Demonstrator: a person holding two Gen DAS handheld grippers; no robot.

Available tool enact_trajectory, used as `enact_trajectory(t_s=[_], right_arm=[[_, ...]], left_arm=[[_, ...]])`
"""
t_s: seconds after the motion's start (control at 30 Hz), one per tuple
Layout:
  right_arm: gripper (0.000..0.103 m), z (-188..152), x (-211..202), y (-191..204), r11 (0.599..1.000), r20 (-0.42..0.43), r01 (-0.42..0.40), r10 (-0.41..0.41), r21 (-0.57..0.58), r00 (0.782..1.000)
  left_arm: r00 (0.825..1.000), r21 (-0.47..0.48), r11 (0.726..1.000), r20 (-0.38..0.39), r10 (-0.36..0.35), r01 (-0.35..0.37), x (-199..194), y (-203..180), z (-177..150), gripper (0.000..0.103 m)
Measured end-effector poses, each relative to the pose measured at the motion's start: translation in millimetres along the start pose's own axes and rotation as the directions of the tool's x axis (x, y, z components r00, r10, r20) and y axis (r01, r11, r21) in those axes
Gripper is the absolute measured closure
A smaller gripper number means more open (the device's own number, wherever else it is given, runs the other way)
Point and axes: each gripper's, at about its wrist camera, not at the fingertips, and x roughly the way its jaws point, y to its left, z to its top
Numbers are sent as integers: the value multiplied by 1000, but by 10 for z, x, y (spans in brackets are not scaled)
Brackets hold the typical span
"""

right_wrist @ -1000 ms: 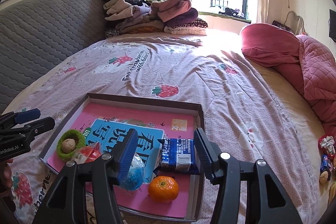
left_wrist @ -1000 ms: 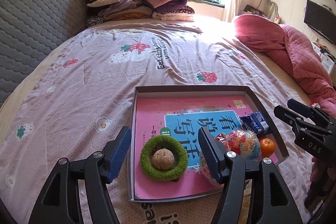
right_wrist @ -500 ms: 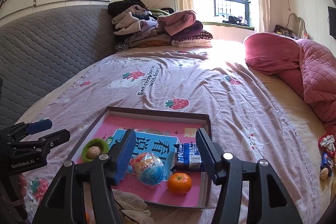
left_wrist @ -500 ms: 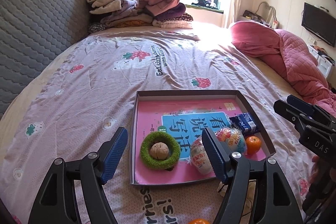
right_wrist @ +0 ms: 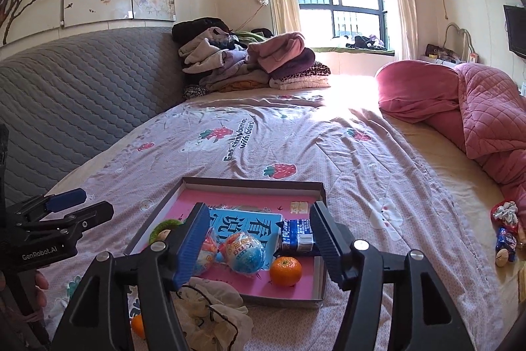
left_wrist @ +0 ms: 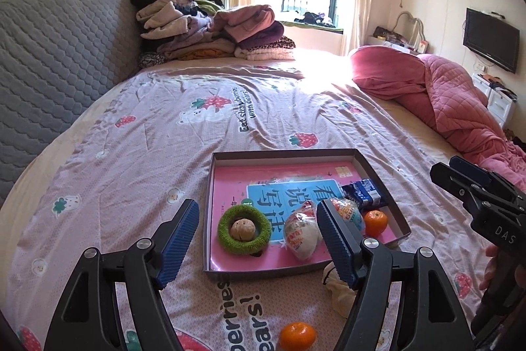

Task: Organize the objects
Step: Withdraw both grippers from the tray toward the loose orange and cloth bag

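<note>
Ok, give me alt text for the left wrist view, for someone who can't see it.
Open left gripper, holding nothing, over a shallow box on a bed, which holds a walnut in a green ring, snack packets and a mandarin. Another mandarin lies outside.

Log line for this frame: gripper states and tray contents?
left gripper: open, empty | right gripper: opening, empty | tray: walnut, tangerine | loose: tangerine on bedspread
</note>
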Motion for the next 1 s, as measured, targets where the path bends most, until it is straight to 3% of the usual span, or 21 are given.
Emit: enact_trajectory(t_s=[1.0], right_arm=[[39,-403,-168,165,999,-49,-27,26,-25,998]], left_arm=[[997,47,999,-72,12,-9,-153,-140,-668,28]])
